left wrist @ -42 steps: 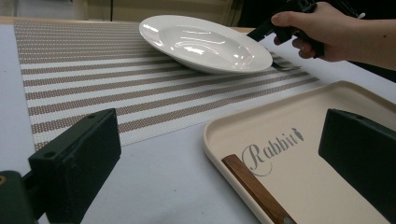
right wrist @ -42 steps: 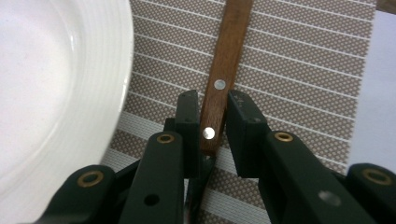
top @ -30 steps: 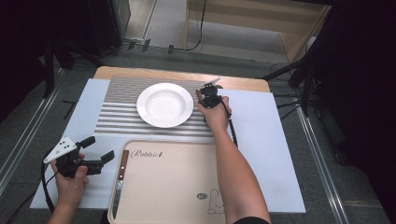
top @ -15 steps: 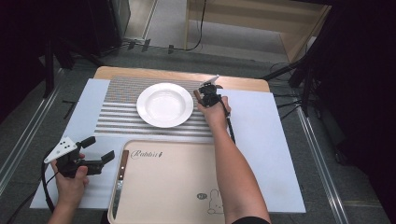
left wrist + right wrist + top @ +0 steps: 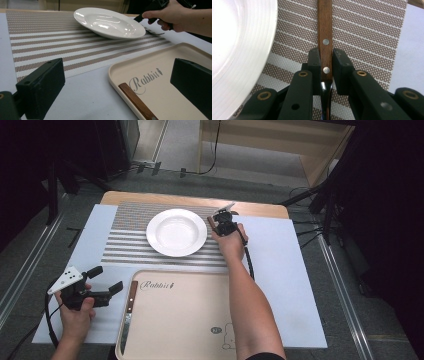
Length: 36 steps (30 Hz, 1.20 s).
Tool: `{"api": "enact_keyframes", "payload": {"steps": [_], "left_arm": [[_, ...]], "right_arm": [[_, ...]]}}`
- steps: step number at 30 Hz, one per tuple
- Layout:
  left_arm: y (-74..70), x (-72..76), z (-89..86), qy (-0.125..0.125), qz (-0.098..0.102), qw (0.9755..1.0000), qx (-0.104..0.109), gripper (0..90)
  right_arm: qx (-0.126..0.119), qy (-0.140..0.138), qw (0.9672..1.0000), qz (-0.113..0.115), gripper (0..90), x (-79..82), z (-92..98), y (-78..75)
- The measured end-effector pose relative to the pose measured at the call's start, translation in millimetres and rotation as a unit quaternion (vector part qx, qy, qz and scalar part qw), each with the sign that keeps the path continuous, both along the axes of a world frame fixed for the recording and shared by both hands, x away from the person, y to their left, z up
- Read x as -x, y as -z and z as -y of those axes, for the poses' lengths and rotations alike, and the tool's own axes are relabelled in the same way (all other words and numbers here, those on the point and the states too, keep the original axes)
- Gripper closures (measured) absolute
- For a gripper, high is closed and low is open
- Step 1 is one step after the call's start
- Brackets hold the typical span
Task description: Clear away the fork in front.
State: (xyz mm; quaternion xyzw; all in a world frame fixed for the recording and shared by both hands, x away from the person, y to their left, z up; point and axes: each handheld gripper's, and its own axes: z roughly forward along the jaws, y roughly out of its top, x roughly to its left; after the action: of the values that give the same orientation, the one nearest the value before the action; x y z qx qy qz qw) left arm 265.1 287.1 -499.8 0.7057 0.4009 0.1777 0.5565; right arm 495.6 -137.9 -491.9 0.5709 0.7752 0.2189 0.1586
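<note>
The right hand-held gripper (image 5: pixel 326 72) is closed on a fork's (image 5: pixel 325 37) wooden handle near the metal neck, on the striped mat (image 5: pixel 367 35) just right of the plate (image 5: pixel 239 50). The fork is judged light, stiff and smooth-handled; its long axis runs along the jaws. The left hand-held gripper (image 5: pixel 120 82) stands open, empty.

You're clearly set up in some kind of lab or test space made to look like a dining spot, not a real kitchen. The table (image 5: pixel 295 270) with its striped placemat (image 5: pixel 127 245), white plate (image 5: pixel 176 232) and cream tray (image 5: pixel 185 320) sits on a bare grey floor (image 5: pixel 180 140) with metal rails (image 5: pixel 345 285) down both sides. You've also got loose cables (image 5: pixel 210 167) behind it, dark stands (image 5: pixel 115 145) and a plain wooden bench (image 5: pixel 280 145) at the back.
</note>
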Motion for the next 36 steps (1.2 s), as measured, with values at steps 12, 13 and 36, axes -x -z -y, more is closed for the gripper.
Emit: {"api": "enact_keyframes", "payload": {"steps": [12, 13, 36], "left_arm": [[-0.9, 0.2, 2.2, 0.002, 0.002, 1.0000, -0.006, 0.0], [-1.0, 0.2, 2.9, 0.002, 0.003, 1.0000, -0.007, 0.0], [-31.1, 2.6, 48.9, 0.044, 0.033, 0.9984, -0.011, 0.0]], "right_arm": [[-0.062, -0.009, 0.9963, 0.060, 76.7, 21.5, 19.3, -10.7], [-0.068, -0.009, 0.9955, 0.066, 76.7, 23.6, 21.9, -12.0], [-0.151, -0.050, 0.9720, 0.173, 76.6, 84.2, 46.4, -35.2]]}}
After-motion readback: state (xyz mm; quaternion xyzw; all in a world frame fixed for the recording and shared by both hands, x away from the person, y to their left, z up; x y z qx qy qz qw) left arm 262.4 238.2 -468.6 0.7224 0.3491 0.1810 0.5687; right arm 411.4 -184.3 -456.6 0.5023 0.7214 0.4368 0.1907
